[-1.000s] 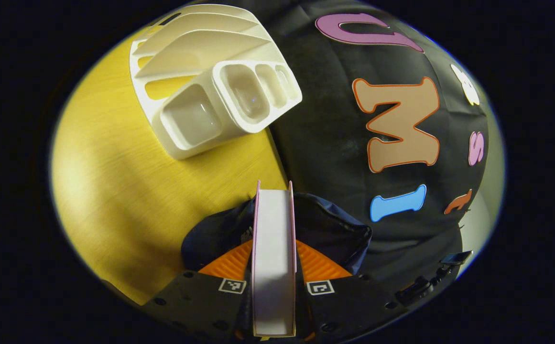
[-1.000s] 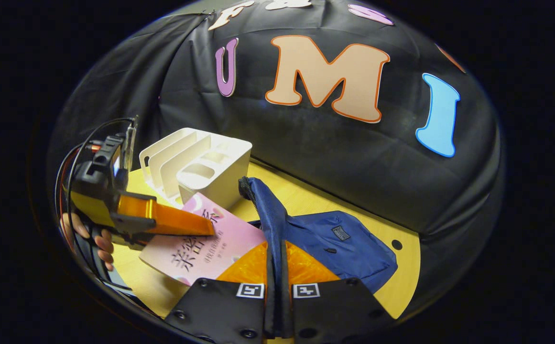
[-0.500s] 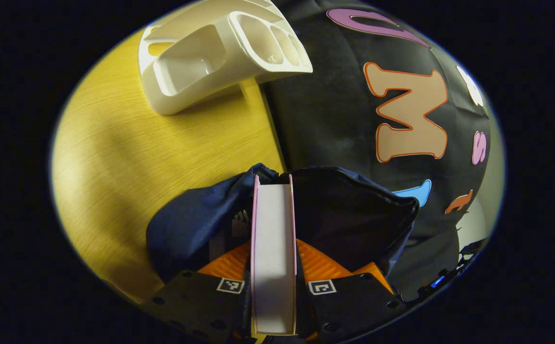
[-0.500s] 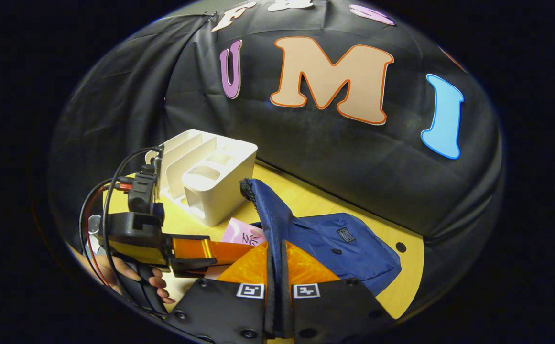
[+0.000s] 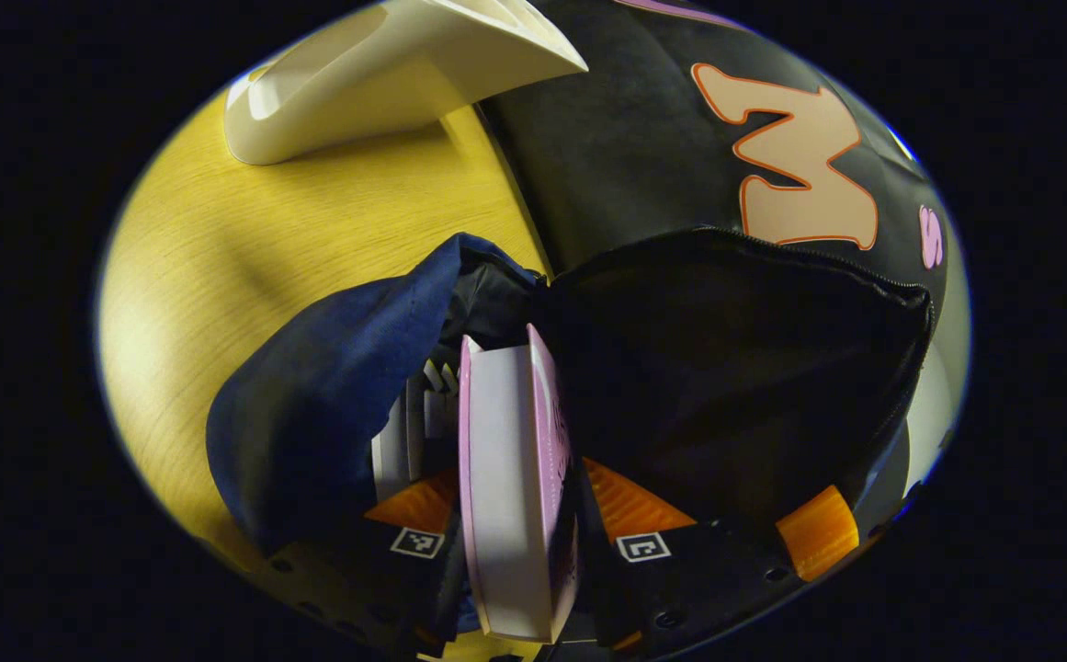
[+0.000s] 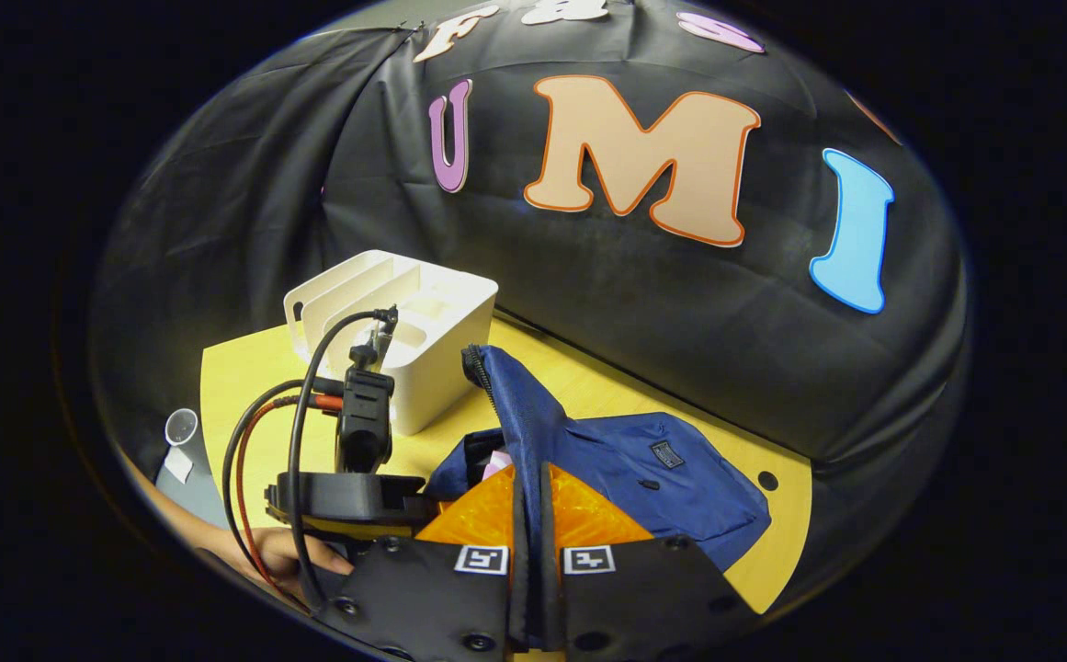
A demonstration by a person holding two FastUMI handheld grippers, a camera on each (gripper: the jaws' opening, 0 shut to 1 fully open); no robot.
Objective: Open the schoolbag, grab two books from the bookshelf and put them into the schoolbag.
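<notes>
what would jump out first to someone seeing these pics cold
Probably the pink book, clamped edge-on between the left gripper fingers and going into the open mouth of the blue schoolbag. In the right gripper view, the right gripper pinches the bag's zipper edge and holds it up, with the white bookshelf behind it on the yellow table.

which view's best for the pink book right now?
Left gripper view: the pink book sits edge-on between the left hand-held gripper fingers, entering the open schoolbag. Right gripper view shows just a pink sliver at the bag mouth, behind the raised flap.
</notes>
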